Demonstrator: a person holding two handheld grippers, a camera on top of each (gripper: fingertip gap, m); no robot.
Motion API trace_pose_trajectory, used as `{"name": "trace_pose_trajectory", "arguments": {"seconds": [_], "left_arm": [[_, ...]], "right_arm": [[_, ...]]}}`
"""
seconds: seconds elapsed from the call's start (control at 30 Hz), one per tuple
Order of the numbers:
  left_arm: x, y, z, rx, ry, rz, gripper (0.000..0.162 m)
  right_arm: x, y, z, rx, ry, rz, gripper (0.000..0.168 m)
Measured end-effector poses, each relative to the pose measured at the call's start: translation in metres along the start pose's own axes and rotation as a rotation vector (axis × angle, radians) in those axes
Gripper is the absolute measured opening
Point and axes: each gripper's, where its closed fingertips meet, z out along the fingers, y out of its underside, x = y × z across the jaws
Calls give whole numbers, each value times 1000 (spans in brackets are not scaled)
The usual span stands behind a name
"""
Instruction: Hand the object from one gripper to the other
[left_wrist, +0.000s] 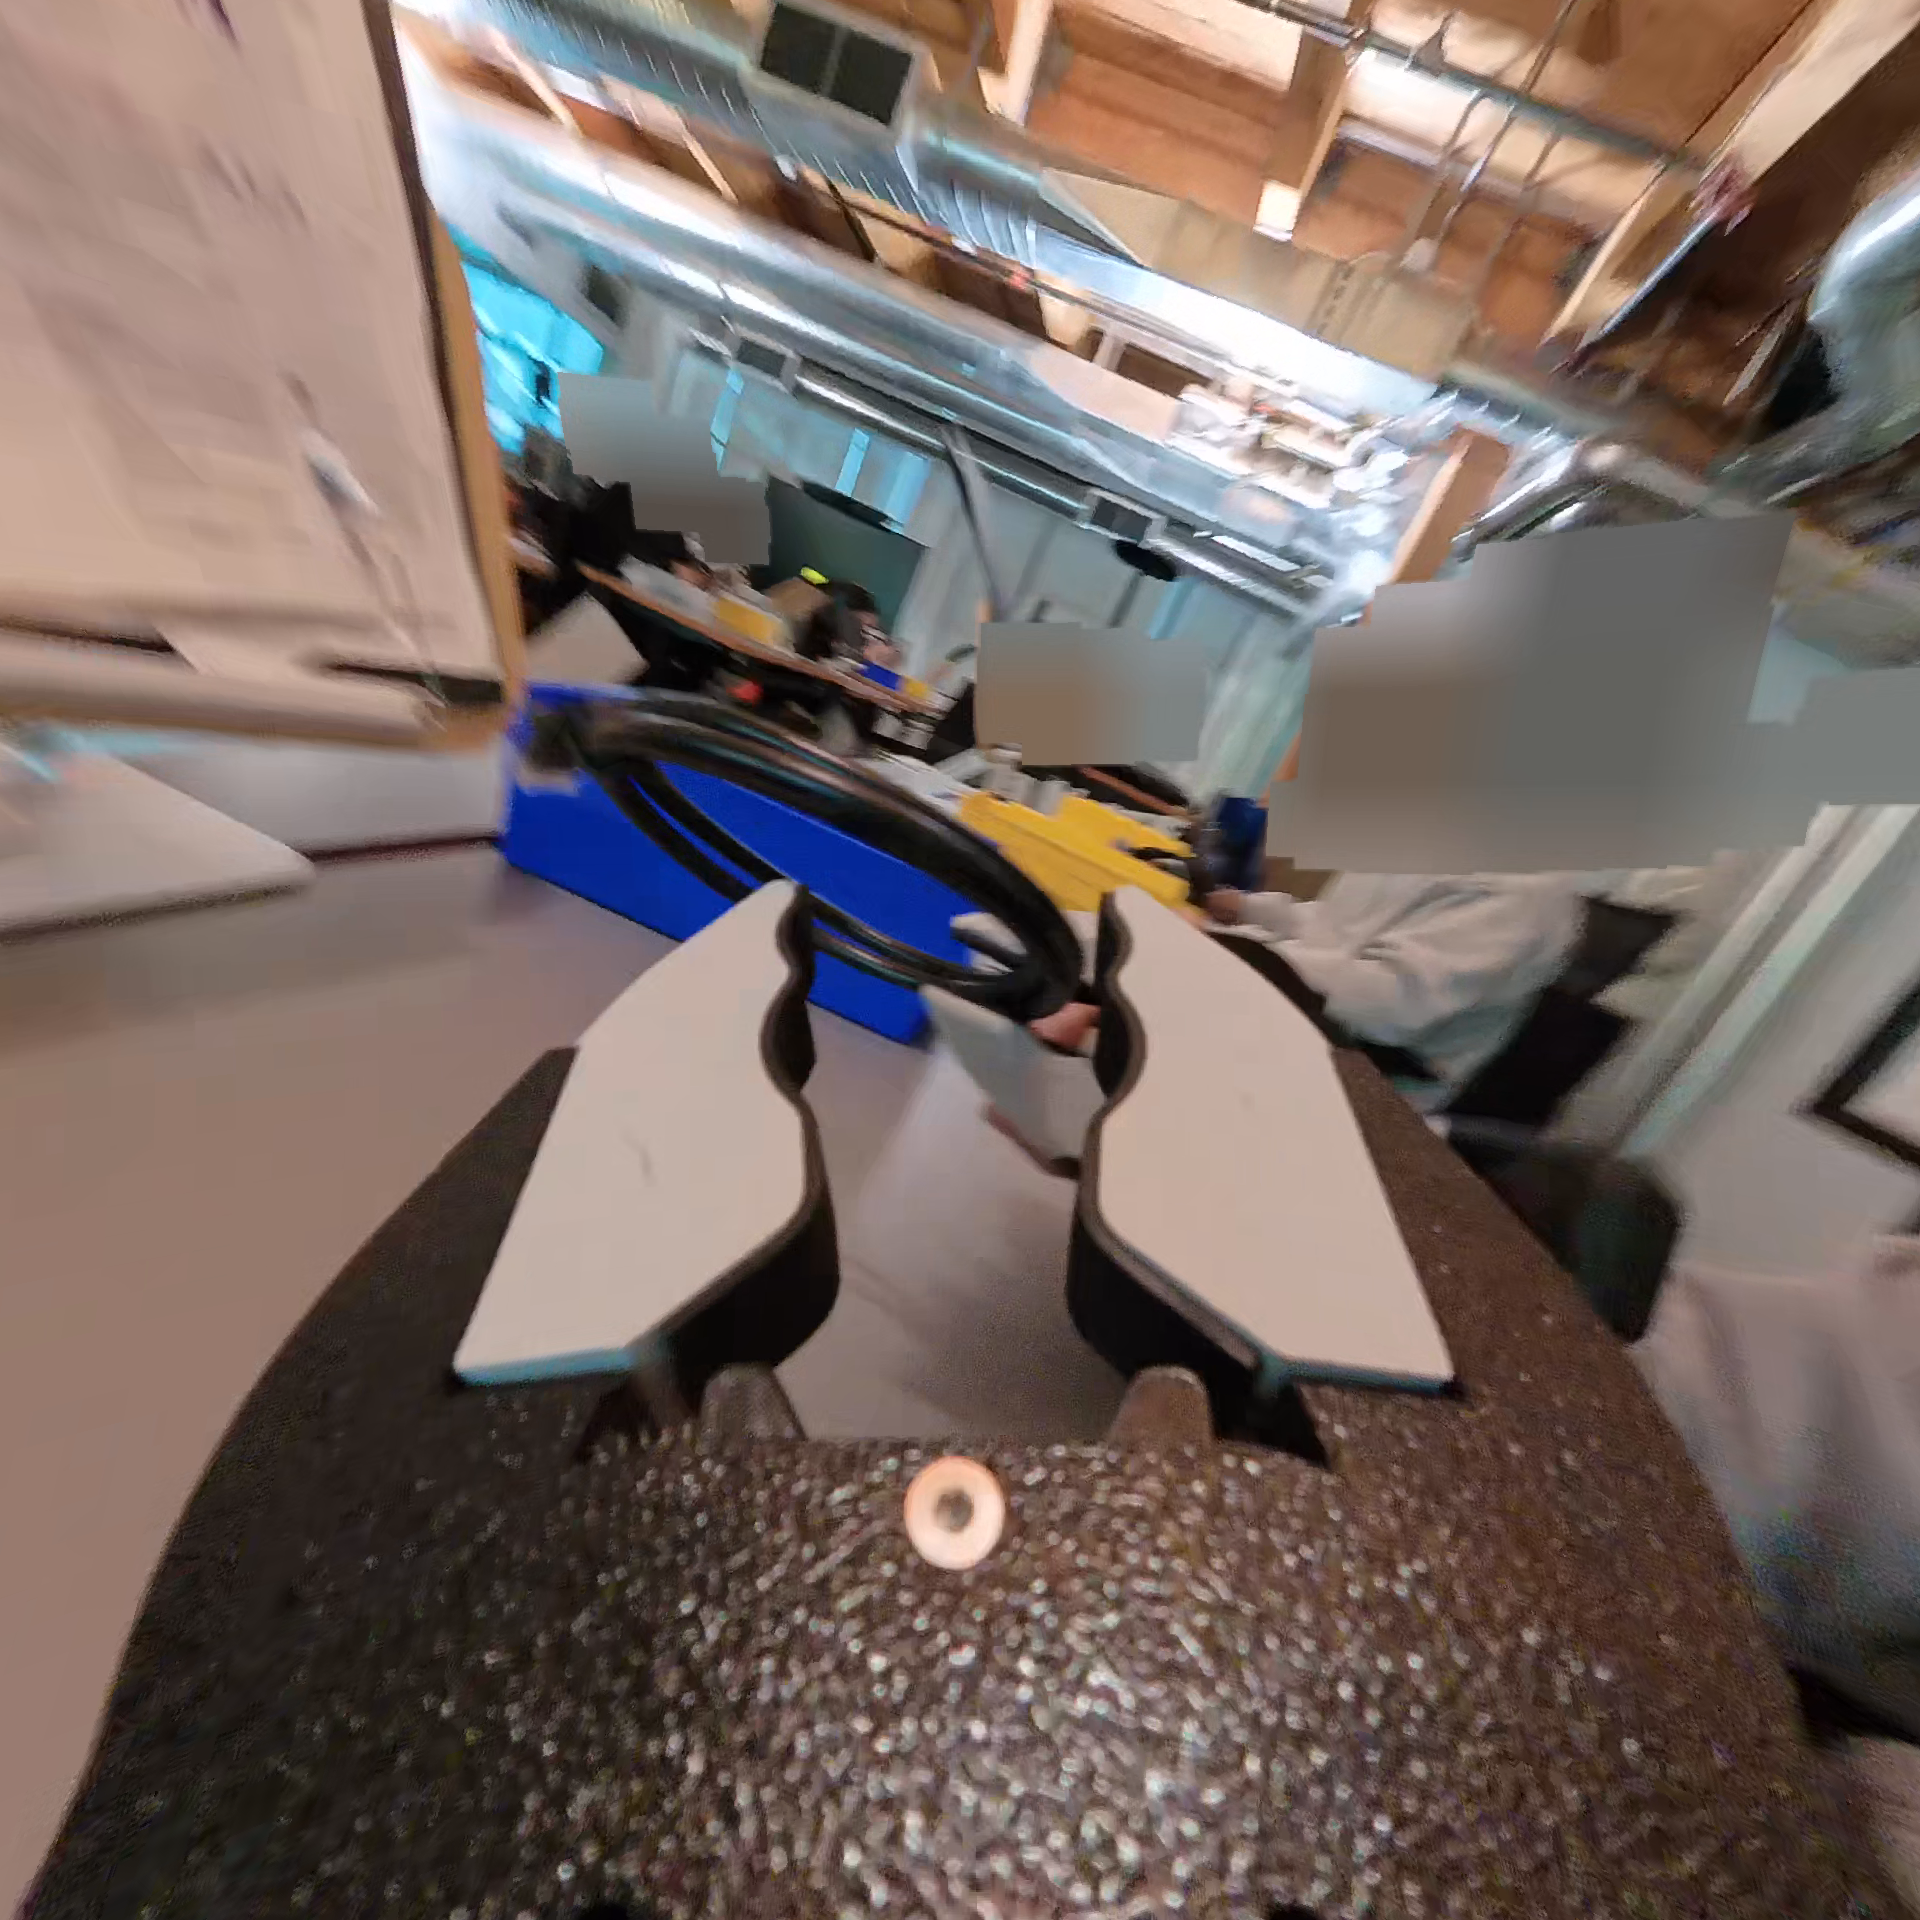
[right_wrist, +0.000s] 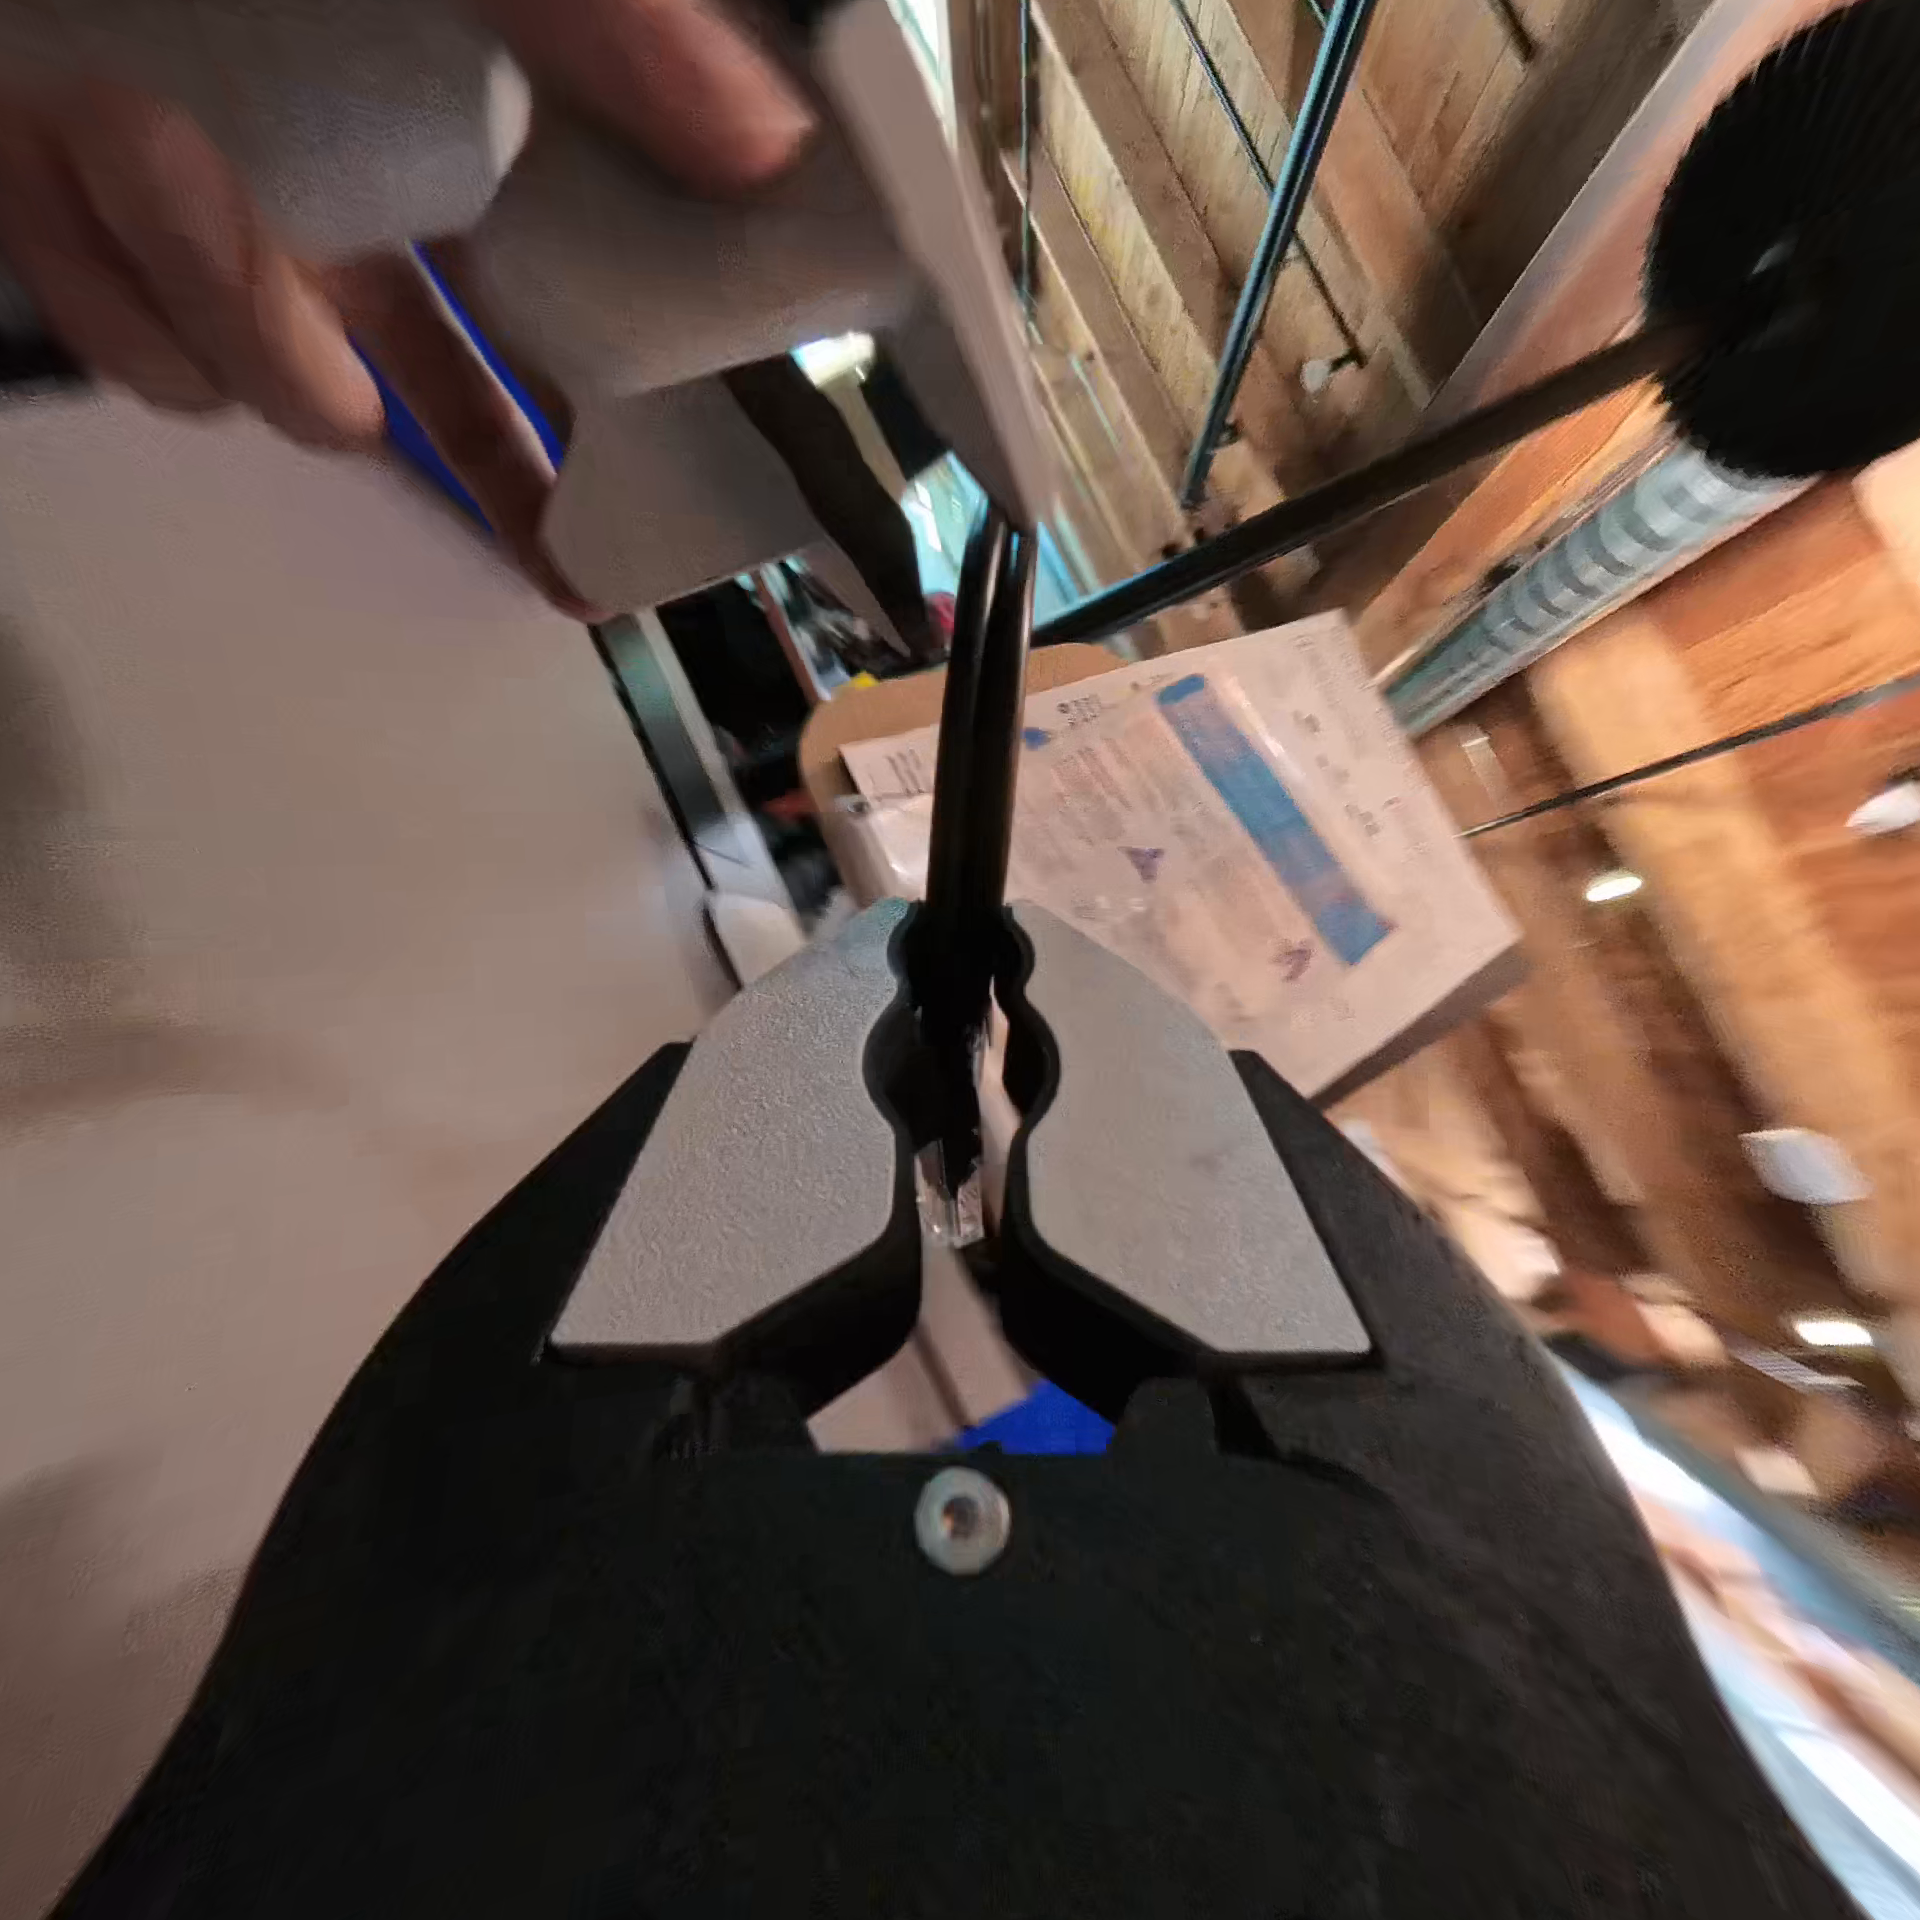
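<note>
Right tongs (right_wrist: 961, 966) pinching black coiled cable (right_wrist: 971, 790) near its clear plug, strands running up to left tongs' tip. Left tongs (left_wrist: 945, 935) spreading wide, cable loop (left_wrist: 831, 852) hanging just beyond tips, above grey table (left_wrist: 260, 1039); blue bin (left_wrist: 623, 862) behind.

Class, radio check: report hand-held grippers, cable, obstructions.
Left hand-held gripper open, empty. Right hand-held gripper shut on black cable, coil ahead of left. No obstruction seen.
</note>
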Motion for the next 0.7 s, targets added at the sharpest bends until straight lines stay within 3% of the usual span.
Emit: {"name": "trace_pose_trajectory", "arguments": {"seconds": [0.1,0.2,0.27,0.43,0.7], "left_arm": [[-9,-19,-14,47,-174,338,68],[-12,-17,-21,-19,-228,554,72],[-10,1,-19,-112,-153,548,74],[16,38,-12,-223,127,374,44],[14,42,-1,-201,121,285,14]], "right_arm": [[-6,-7,-8,106,-240,359,12],[-6,-18,-26,239,-482,658,12],[6,-23,-40,337,-574,823,12],[35,-19,-55,507,-627,1160,12],[32,-10,-45,481,-651,1391,12]]}}
